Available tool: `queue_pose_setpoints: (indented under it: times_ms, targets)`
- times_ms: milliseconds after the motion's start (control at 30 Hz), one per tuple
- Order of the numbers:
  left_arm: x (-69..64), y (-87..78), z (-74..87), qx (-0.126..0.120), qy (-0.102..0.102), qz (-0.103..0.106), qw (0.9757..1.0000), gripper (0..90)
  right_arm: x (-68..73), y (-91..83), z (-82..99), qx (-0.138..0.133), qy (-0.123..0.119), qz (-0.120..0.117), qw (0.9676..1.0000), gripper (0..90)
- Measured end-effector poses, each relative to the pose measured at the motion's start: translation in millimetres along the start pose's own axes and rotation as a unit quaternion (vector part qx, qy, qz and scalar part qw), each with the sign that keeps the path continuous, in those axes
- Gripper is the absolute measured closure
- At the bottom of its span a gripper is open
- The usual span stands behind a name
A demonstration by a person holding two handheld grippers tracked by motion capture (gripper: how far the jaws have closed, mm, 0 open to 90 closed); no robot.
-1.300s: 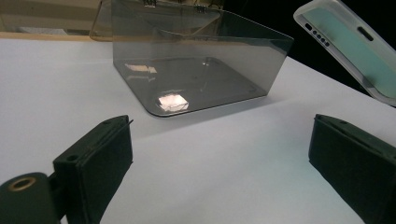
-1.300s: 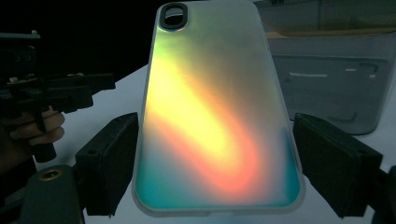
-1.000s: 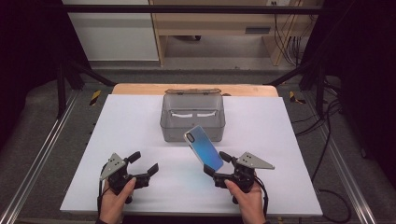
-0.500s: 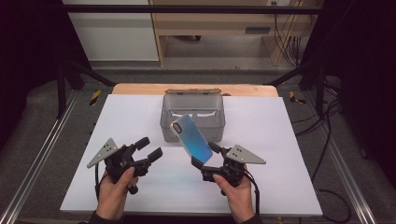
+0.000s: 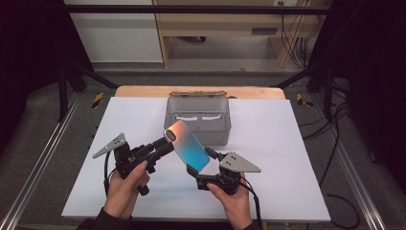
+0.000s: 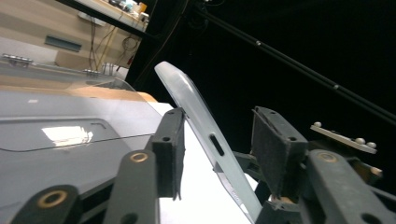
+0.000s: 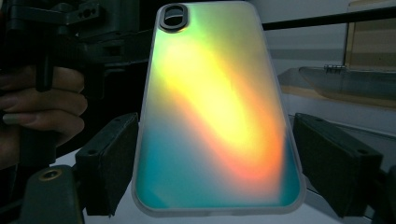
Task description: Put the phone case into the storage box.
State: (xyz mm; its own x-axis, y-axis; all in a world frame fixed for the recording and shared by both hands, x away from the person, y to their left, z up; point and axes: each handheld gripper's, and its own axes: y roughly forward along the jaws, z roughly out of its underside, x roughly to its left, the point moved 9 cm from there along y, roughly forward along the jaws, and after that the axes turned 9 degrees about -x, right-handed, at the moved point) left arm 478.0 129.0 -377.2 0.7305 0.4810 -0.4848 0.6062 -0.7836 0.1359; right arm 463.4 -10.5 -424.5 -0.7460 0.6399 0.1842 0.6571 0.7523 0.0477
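Over the near middle of the white bench point(image 5: 287, 143), the iridescent phone case with its orange-to-teal sheen and clear rim point(image 5: 187, 145) hangs in the air, tilted, its camera-hole end up and to the left, its other end down in the right gripper point(image 5: 201, 168). That gripper's fingers point(image 7: 108, 163) stand at the case's two long edges near its lower end and look to be clamping it across its width, though in the right gripper view a sliver of a gap seems to show at the far side, so the hold may be light. The left gripper point(image 5: 165, 143) reaches in from the left toward the upper end; its fingers have just been closing, and the case's edge now stands between them, one pad point(image 6: 170, 149) right against it, the other point(image 6: 275, 154) apart, so it is not yet gripping. Behind, the clear grey plastic box with a lid point(image 5: 197, 117) sits at the far middle of the bench. The risk I see is in the handover: the case is thin, slick and held at one end only, so if the left fingers close off-centre on the rim, they could lever it out of the right grip and drop it onto the bench. Squeezing a flexible shell across its width could also bow it and let it spring free.
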Motion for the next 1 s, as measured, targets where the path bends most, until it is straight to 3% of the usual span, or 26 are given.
queue_pose_setpoints:
  times_ms: [200,300,600,833,1000]
  targets:
    - [4.4,-0.3,-1.1,-0.001,-0.012,-0.007,0.9999,63.2,1.2,1.7,3.3,0.005,-0.007,0.001,1.0000,17.2]
    - [5.7,0.8,-2.1,-0.005,-0.031,-0.007,0.9995,65.1,1.8,2.5,4.2,0.008,-0.010,0.001,0.9999,17.2]
    - [3.6,8.9,-7.7,0.003,-0.031,-0.015,0.9994,68.0,0.4,4.7,0.6,0.007,-0.015,0.009,0.9998,17.2]
    - [2.6,13.9,-9.8,-0.001,-0.052,-0.012,0.9986,75.7,1.1,5.2,-1.4,0.010,-0.025,0.009,0.9996,17.2]
    - [-4.0,15.8,-9.2,-0.004,-0.075,0.003,0.9972,80.0,0.3,5.9,1.4,0.015,-0.033,0.013,0.9993,17.1]
